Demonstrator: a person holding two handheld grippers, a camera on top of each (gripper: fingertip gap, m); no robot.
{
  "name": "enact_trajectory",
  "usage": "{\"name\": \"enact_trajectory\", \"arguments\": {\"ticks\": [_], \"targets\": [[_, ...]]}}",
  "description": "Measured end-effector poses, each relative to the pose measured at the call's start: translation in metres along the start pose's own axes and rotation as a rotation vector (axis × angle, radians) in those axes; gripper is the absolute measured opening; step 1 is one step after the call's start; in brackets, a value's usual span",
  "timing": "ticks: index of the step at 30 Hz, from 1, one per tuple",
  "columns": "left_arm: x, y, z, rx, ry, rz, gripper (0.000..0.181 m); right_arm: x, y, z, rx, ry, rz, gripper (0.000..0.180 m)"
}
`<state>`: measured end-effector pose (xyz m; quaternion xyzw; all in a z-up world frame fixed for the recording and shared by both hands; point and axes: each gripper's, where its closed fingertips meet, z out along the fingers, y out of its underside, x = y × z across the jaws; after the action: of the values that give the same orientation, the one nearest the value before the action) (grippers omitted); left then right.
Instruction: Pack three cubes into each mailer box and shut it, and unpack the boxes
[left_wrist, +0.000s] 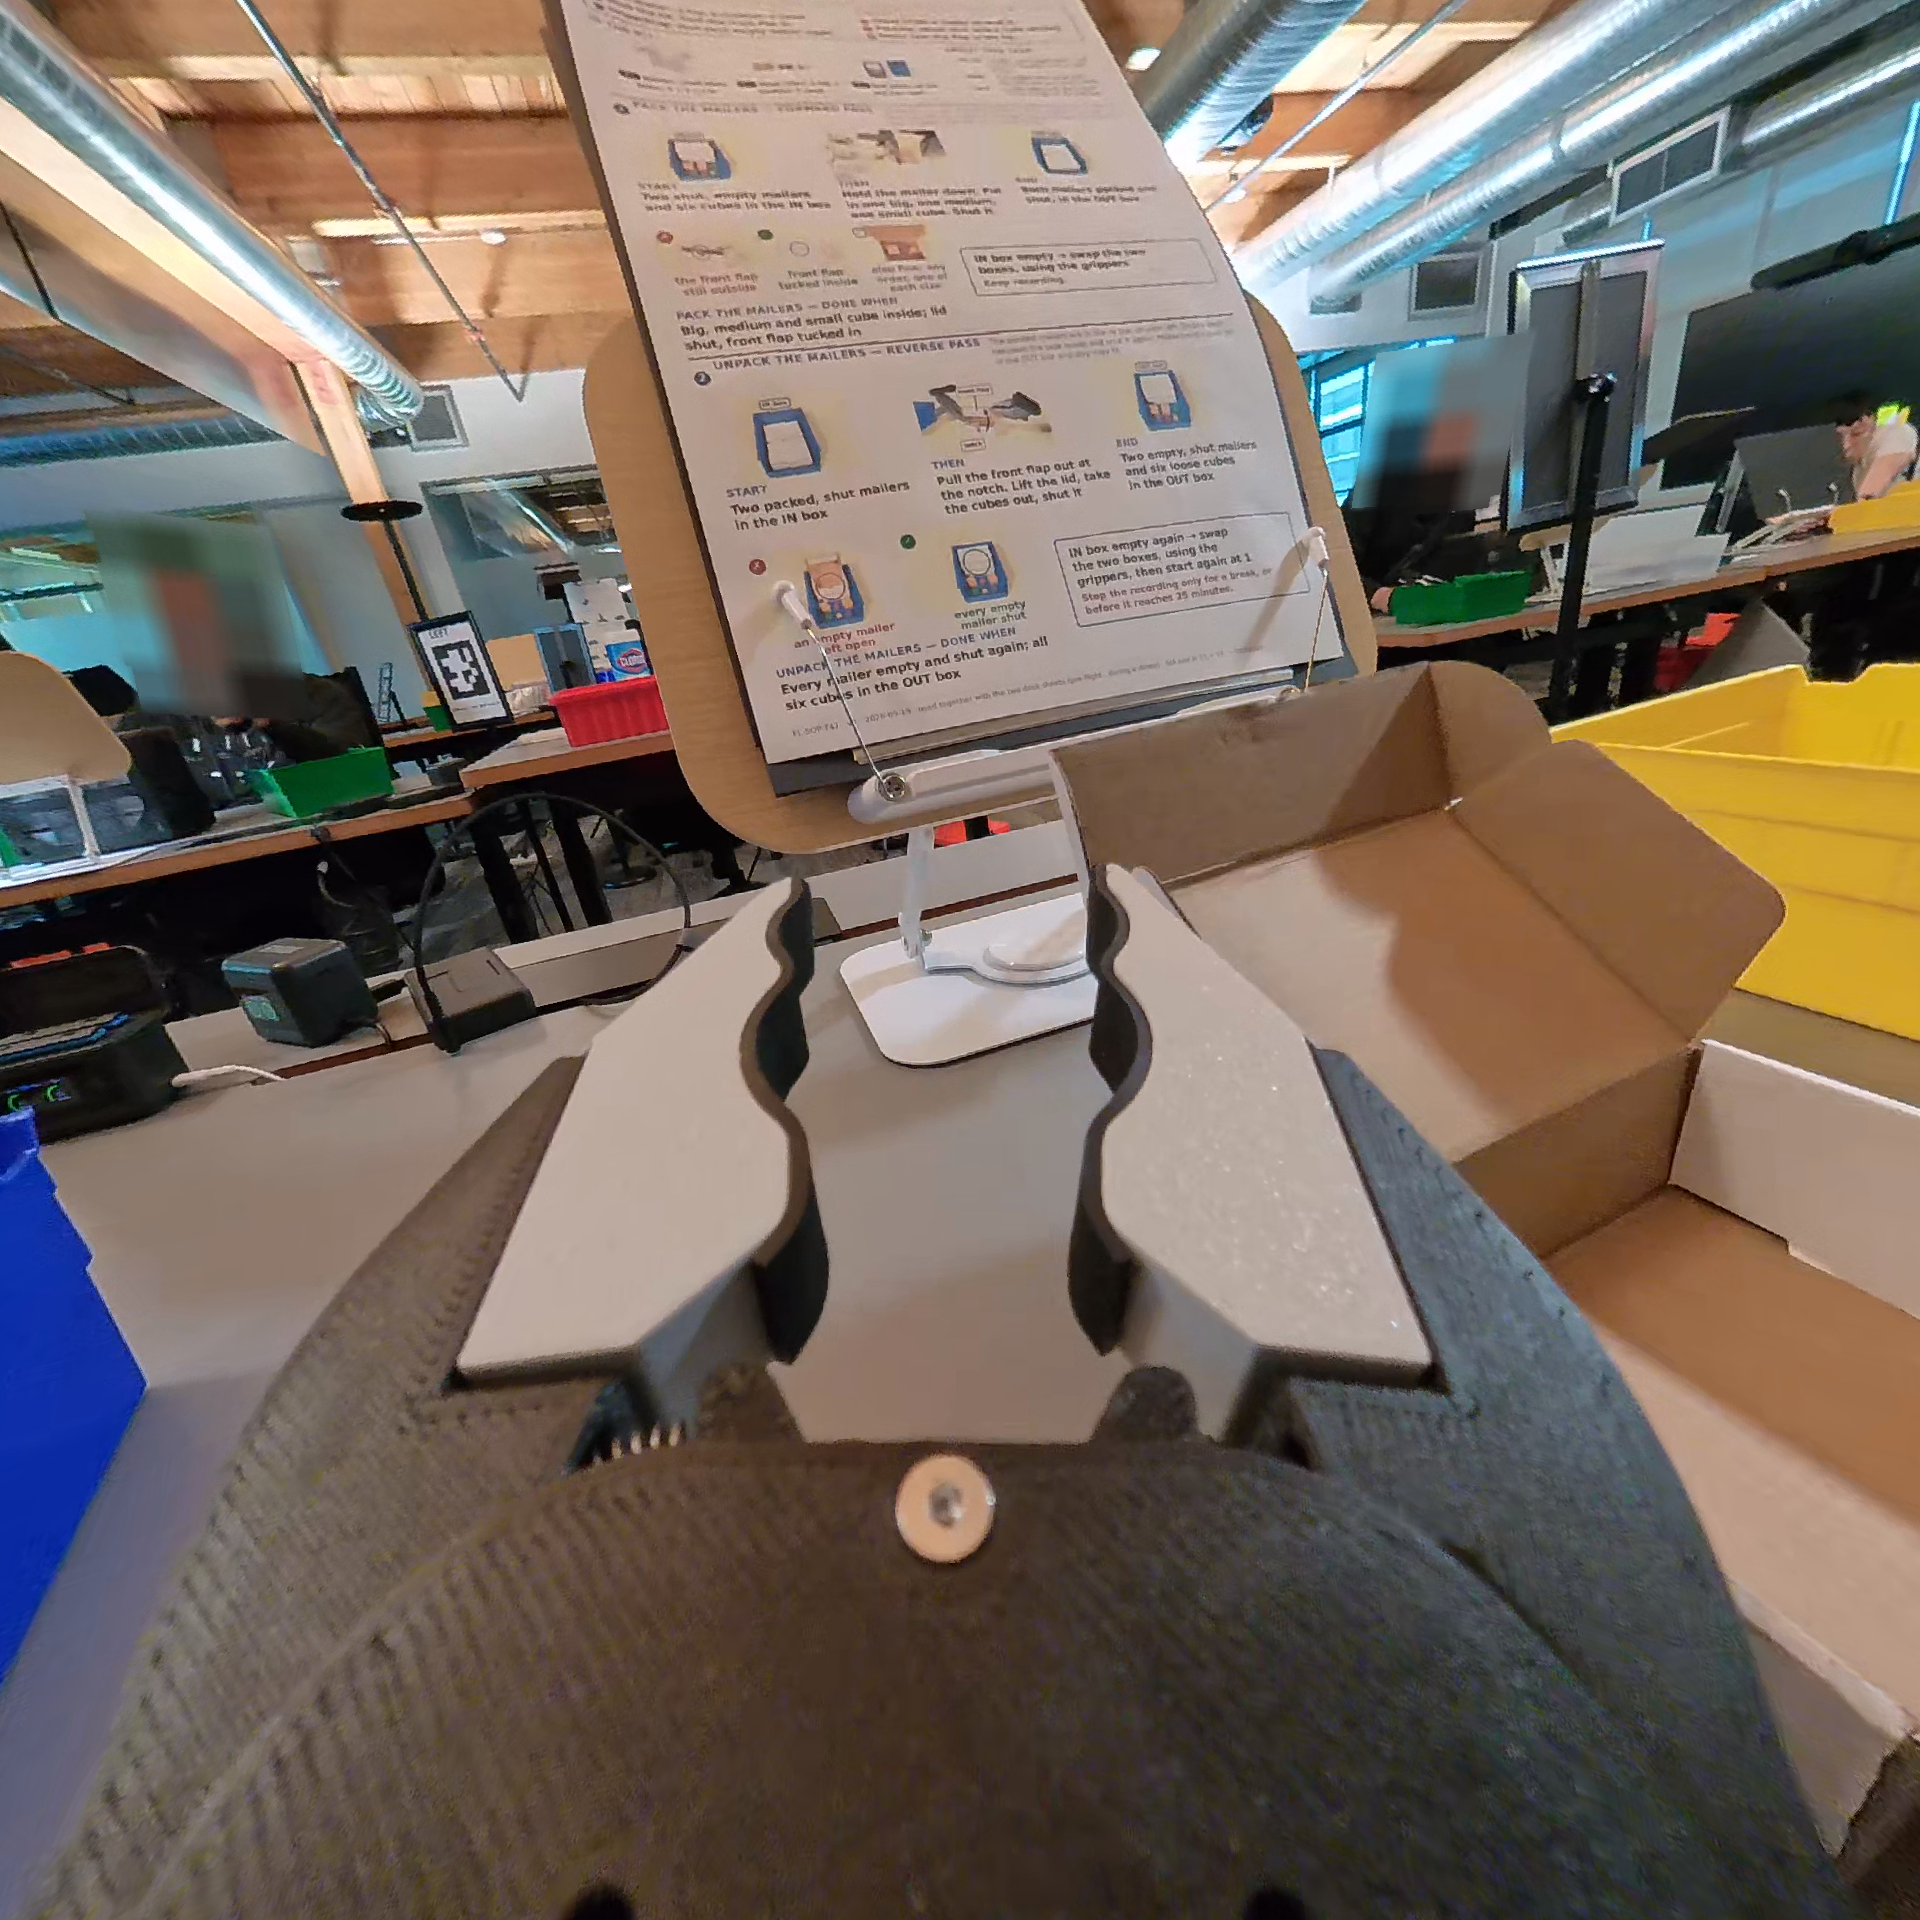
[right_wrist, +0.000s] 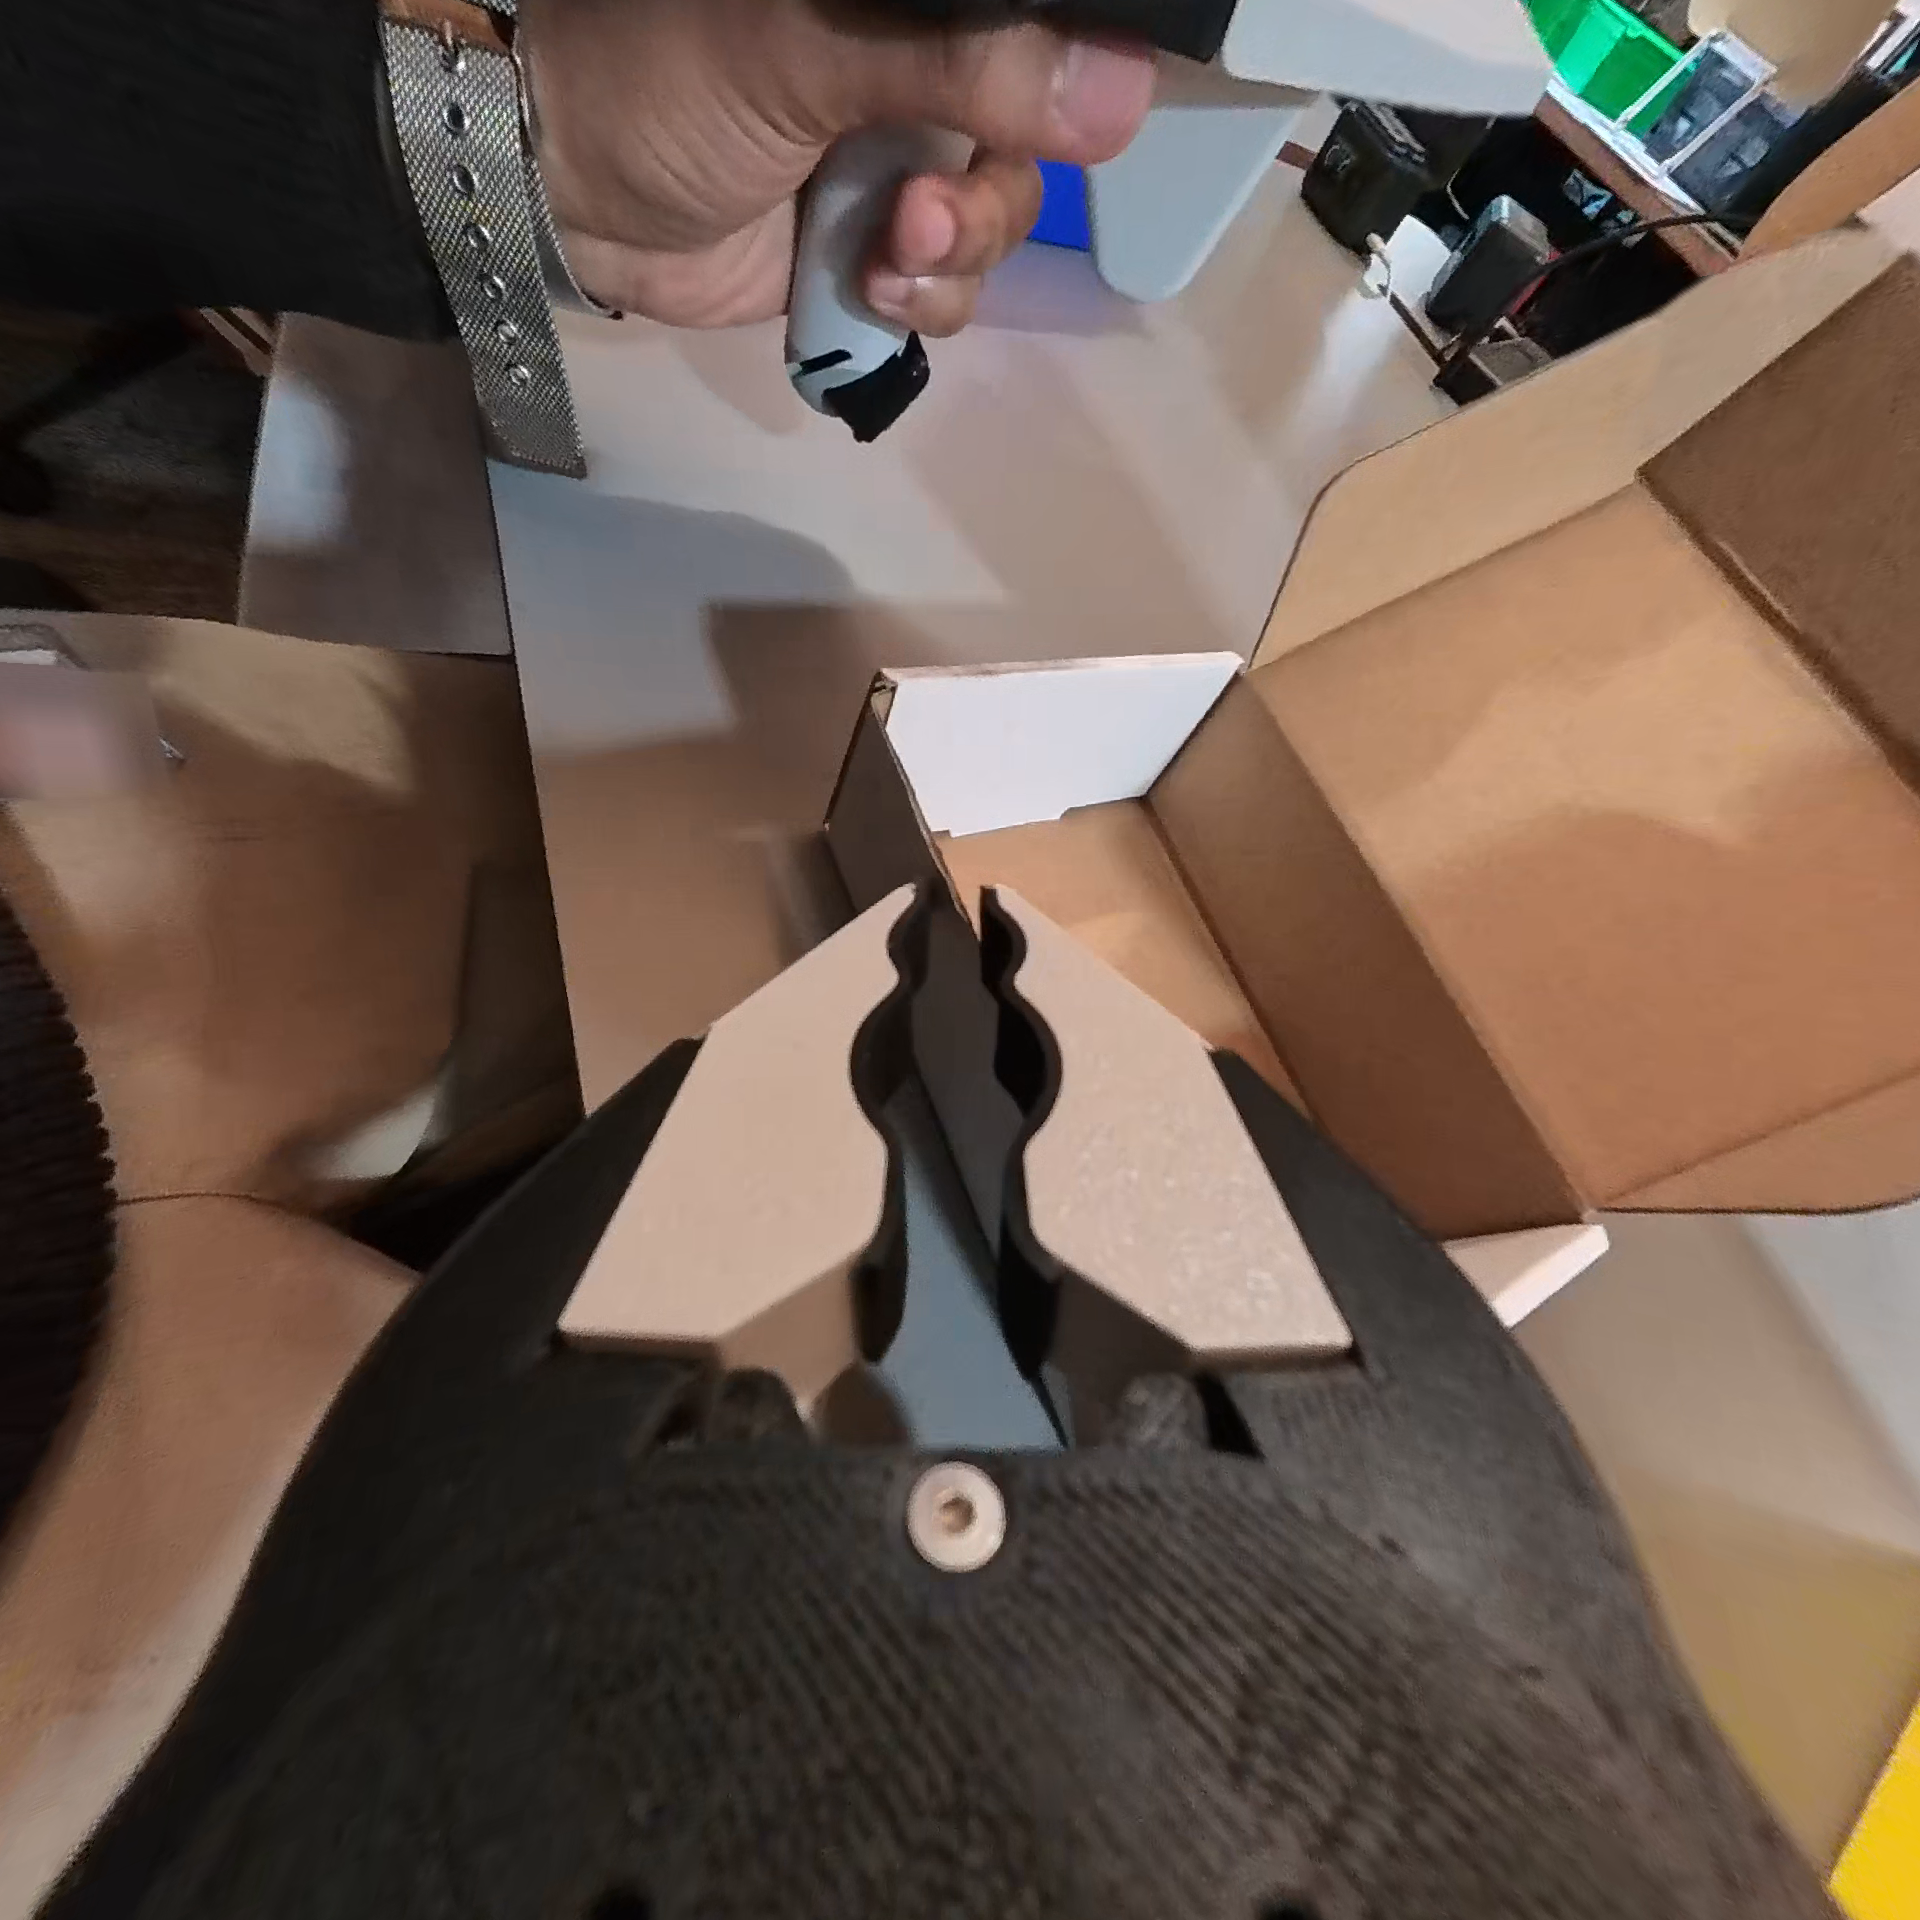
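Right gripper (right_wrist: 956, 914) pinches the near wall of the open, empty-looking mailer (right_wrist: 1049, 727) on the table (right_wrist: 1039, 499); left gripper (left_wrist: 951, 914) hovers released, left of it. Steadying the wall firmly should ease lid closing.

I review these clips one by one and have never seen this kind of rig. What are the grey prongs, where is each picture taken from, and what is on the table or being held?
There is no robot here: a person holds a two-finger gripper in each hand, and each picture comes from a camera on one gripper, looking along its fingers. In the left wrist view the left gripper is open and holds nothing, above a pale table. Beside it stands an open mailer box, lid up, with no cube visible inside. Behind are an instruction sheet on a stand and a yellow bin. In the right wrist view the right gripper is shut on the box's side wall. The hand at the top grips the other gripper's handle.
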<state>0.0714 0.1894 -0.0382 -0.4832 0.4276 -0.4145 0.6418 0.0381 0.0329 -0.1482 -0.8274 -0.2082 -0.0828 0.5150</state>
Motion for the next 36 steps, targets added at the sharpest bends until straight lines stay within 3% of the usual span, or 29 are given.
{"name": "enact_trajectory", "arguments": {"ticks": [12,14,17,20,22,27,30,33,36], "targets": [[0.01,0.01,0.002,-0.037,0.028,0.028,0.051,0.01,-0.003,0.006,0.014,0.123,-0.035,0.009],[0.018,0.022,0.006,-0.125,0.091,-0.042,0.06,0.012,-0.01,0.002,0.06,0.127,0.007,0.016],[0.034,0.058,0.009,-0.394,0.217,-0.263,0.083,0.018,-0.028,-0.007,0.163,0.123,0.121,0.027],[0.031,0.073,0.007,-0.501,0.26,-0.428,0.084,0.021,-0.043,-0.017,0.266,0.106,0.211,0.029],[0.018,0.07,0.006,-0.511,0.233,-0.419,0.081,0.021,-0.05,-0.02,0.308,0.09,0.251,0.029],[-0.057,0.042,-0.003,-0.534,0.06,-0.3,0.075,0.003,-0.052,-0.008,0.274,0.014,0.292,0.043],[-0.134,0.009,-0.022,-0.458,-0.112,-0.366,0.069,-0.042,-0.058,0.007,0.208,-0.202,0.392,0.062],[-0.217,0.008,-0.065,-0.521,-0.31,-0.396,0.066,-0.069,-0.06,0.015,0.168,-0.282,0.385,0.059],[-0.286,0.037,-0.124,-0.681,-0.507,-0.351,0.063,-0.07,-0.056,0.021,0.145,-0.255,0.346,0.057]]}}
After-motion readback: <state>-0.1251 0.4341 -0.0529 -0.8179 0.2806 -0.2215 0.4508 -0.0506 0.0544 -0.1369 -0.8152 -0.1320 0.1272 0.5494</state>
